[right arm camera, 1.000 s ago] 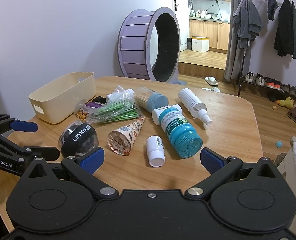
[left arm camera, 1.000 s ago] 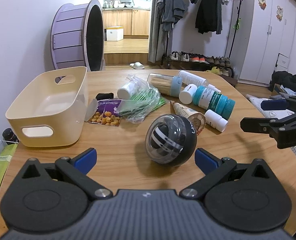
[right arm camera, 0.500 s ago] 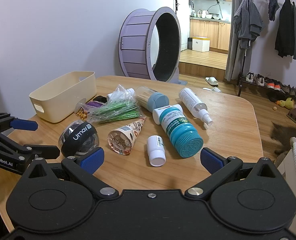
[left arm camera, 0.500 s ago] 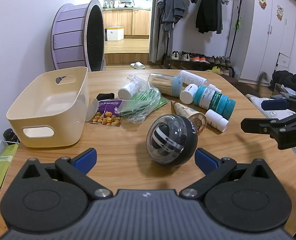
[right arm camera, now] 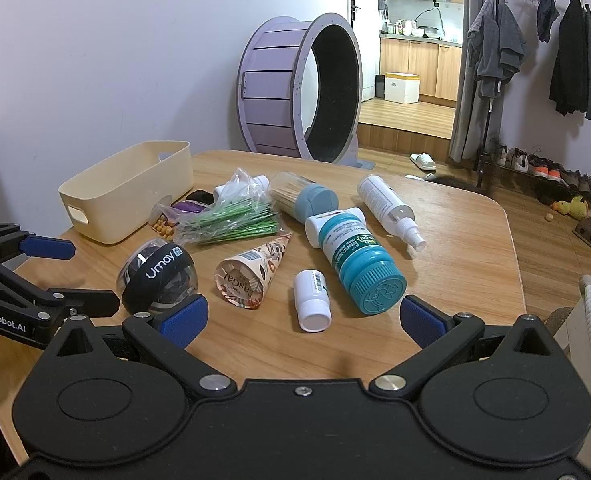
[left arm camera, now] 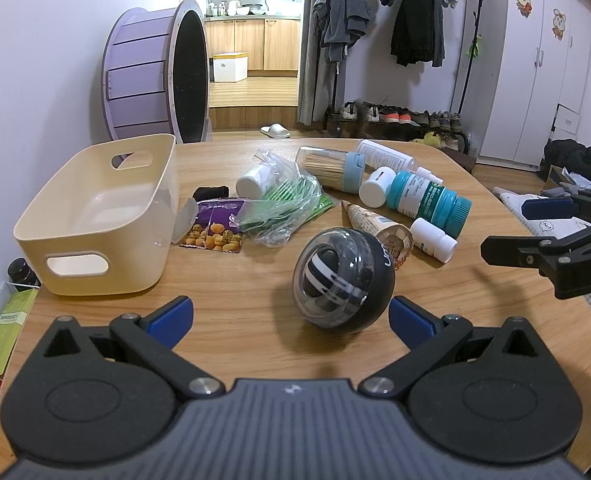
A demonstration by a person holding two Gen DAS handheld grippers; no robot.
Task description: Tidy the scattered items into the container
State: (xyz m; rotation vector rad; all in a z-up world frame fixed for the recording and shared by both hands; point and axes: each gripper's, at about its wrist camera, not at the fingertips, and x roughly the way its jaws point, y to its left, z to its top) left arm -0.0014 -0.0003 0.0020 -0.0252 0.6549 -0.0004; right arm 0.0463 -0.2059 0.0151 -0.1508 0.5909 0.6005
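while the bin (left arm camera: 95, 216) sat empty, left gripper (left arm camera: 291, 314) hung wide just short of the gyro ball (left arm camera: 343, 278); right gripper (right arm camera: 303, 316) wide too. first pick pending: advance, clamp ball.

This is a lived-in home, a dining or living room with a wooden table (left arm camera: 255, 308) in the middle. A doorway opens onto a kitchen (right arm camera: 419, 60) with wood cabinets and a range hood, a clothes rack (left arm camera: 395, 20) hung with jackets stands over a shoe rack (left arm camera: 399, 114) full of sneakers, and a slipper (left arm camera: 275, 131) lies on the floor. A large purple pet exercise wheel (right arm camera: 299, 88) stands by the wall, and cartoon stickers decorate the white wardrobe (left arm camera: 551, 60).
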